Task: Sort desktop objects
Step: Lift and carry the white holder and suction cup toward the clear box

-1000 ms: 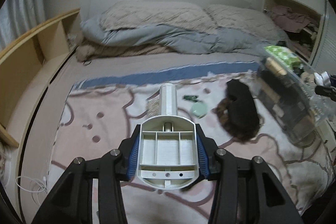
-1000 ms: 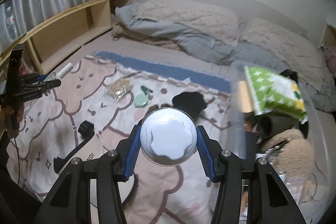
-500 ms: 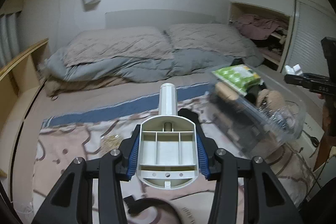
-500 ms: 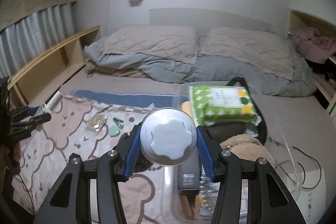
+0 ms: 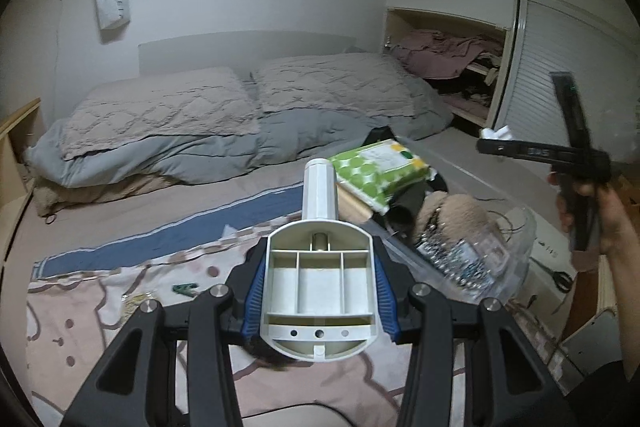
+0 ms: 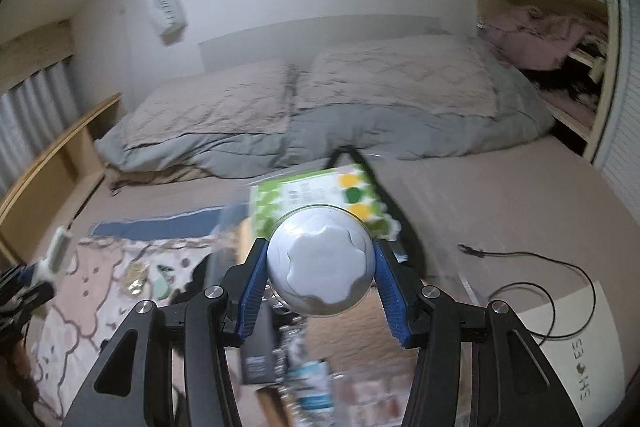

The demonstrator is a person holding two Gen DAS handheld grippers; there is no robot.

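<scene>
My left gripper (image 5: 318, 285) is shut on the ribbed base of a white plastic stand (image 5: 319, 195) whose tube points away from me. It hovers just left of a clear storage bin (image 5: 516, 251) that holds a green wipes pack (image 5: 380, 171) and a tan plush (image 5: 456, 211). My right gripper (image 6: 320, 267) is shut on a round jar with a white scalloped lid (image 6: 320, 251), above the same bin, whose contents blur below it. The wipes pack (image 6: 316, 191) shows behind the jar. In the left wrist view a hand (image 5: 600, 219) holds the right gripper at the right edge.
A patterned blanket (image 5: 80, 307) with small green and gold items (image 5: 184, 289) covers the bed's near part. Pillows and a grey duvet (image 5: 240, 131) lie behind. A black cable (image 6: 540, 291) and a white box lid (image 6: 576, 355) lie to the right. A wooden shelf (image 6: 52, 167) runs along the left.
Both grippers have swung to the right and risen, from over the patterned blanket to the clear bin. Each keeps its hold on the same object.
</scene>
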